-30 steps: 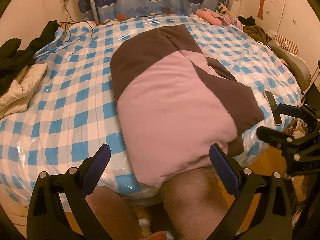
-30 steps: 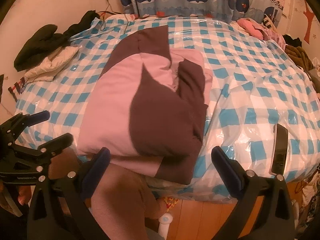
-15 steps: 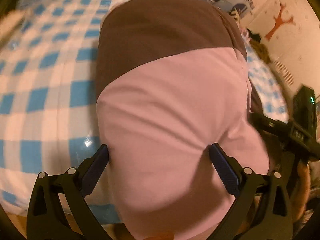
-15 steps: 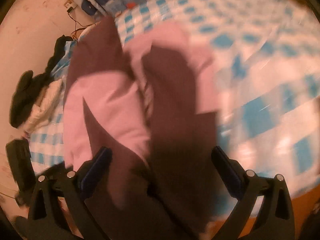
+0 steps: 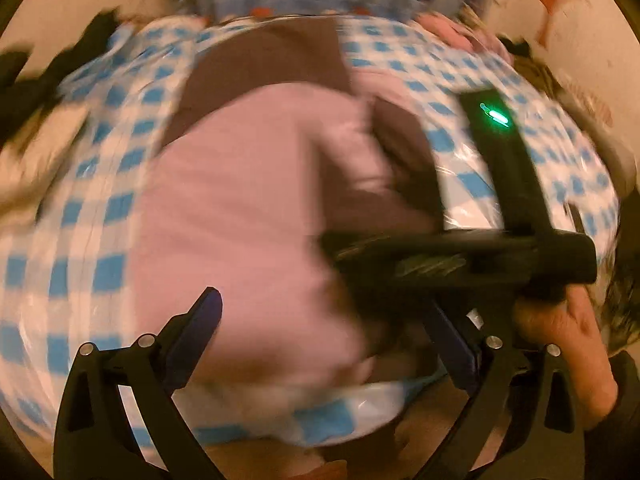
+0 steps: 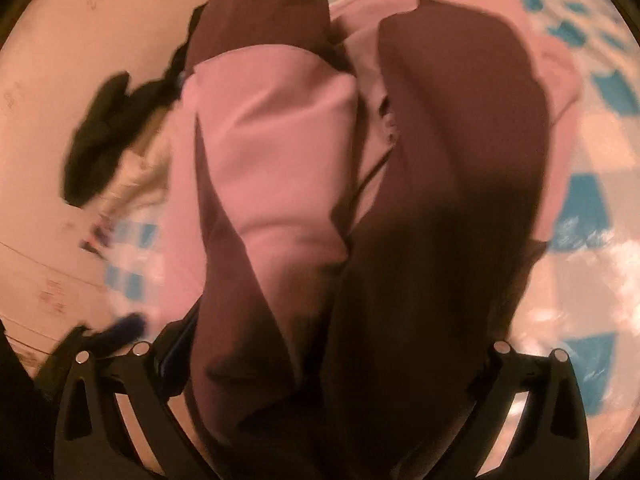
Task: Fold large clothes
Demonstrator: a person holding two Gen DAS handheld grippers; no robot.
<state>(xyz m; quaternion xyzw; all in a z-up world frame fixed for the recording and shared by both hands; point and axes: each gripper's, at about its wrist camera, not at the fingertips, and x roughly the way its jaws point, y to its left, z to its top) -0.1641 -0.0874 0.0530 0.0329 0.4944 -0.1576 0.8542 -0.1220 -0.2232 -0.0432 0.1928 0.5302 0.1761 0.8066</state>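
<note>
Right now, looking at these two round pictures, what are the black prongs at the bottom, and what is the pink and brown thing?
No robot here: a person holds a two-finger gripper in each hand, each with a fisheye camera looking along its fingers. The left gripper stands open above the near edge of a pink and brown garment, holding nothing. In its picture the right hand carries the right gripper, which the other picture shows pushed into the cloth; whether it grips is hidden. The garment lies on a bed with a blue checked cover. Dark clothes are heaped at the left.

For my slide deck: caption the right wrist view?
Pink-and-brown garment bunched between the right gripper's fingers.
</note>
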